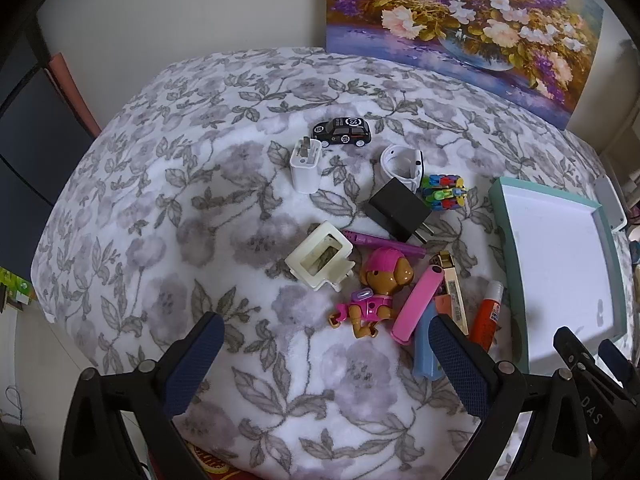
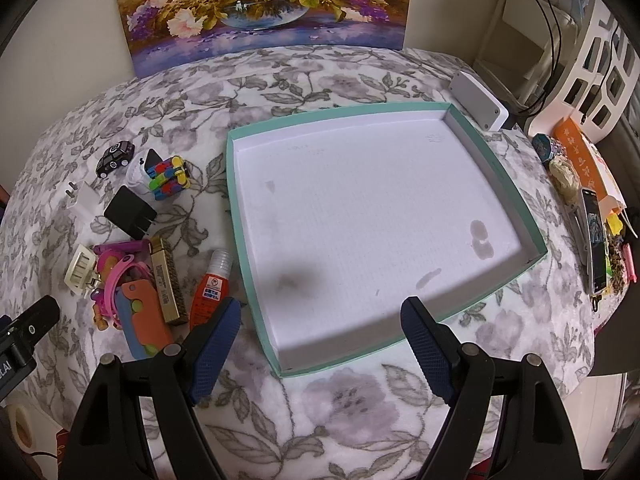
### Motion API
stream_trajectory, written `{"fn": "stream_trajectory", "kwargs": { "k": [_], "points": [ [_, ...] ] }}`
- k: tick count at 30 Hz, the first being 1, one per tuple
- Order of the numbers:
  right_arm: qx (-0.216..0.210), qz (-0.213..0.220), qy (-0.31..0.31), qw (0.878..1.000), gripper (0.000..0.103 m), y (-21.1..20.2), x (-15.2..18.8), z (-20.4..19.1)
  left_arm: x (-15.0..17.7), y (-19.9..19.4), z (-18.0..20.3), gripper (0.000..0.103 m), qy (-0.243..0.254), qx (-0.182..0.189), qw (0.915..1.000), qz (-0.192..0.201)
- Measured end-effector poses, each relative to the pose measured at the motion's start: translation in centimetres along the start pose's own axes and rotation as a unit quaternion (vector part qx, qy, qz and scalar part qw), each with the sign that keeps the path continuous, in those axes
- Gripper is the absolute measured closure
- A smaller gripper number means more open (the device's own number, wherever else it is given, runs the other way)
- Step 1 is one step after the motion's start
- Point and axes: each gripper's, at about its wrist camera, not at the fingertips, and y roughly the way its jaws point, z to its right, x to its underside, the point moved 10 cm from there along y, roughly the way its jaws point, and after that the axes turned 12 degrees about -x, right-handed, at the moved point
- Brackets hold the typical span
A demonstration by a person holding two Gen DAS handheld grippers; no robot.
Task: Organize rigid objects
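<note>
A teal-rimmed white tray (image 2: pixel 236 216) lies empty on the floral cloth; in the left wrist view the tray (image 1: pixel 508 248) is at the right. Left of it lie small objects: a black toy car (image 1: pixel 342 133), white charger (image 1: pixel 306 165), black charger (image 1: pixel 400 210), colourful block toy (image 1: pixel 443 193), cream frame (image 1: pixel 320 258), pink puppy figure (image 1: pixel 374 292), pink case (image 1: pixel 418 304) and glue bottle (image 1: pixel 488 320). My left gripper (image 1: pixel 324 364) hovers open just short of the puppy. My right gripper (image 2: pixel 320 352) is open over the tray's near edge, holding nothing.
A flower painting (image 2: pixel 260 4) leans on the wall behind the table. A white box (image 2: pixel 478 98) sits beyond the tray's far right corner. A phone (image 2: pixel 594 240) and clutter line the right edge. The cloth (image 1: pixel 160 208) at the left is bare.
</note>
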Motion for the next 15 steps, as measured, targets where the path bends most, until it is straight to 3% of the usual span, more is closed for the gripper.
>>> {"fn": "stream_trajectory", "kwargs": {
  "k": [7, 15],
  "points": [
    [-0.005, -0.001, -0.008, 1.0, 0.02, -0.1, -0.2, -1.0, -0.1, 0.3, -0.7, 0.0, -0.007, 0.001, 1.0, -0.002],
    [-0.051, 0.002, -0.039, 0.998, 0.02, 0.1, -1.0, -5.4, -1.2, 1.3, -2.9, 0.0, -0.045, -0.003, 0.9985, -0.031]
  ]
}}
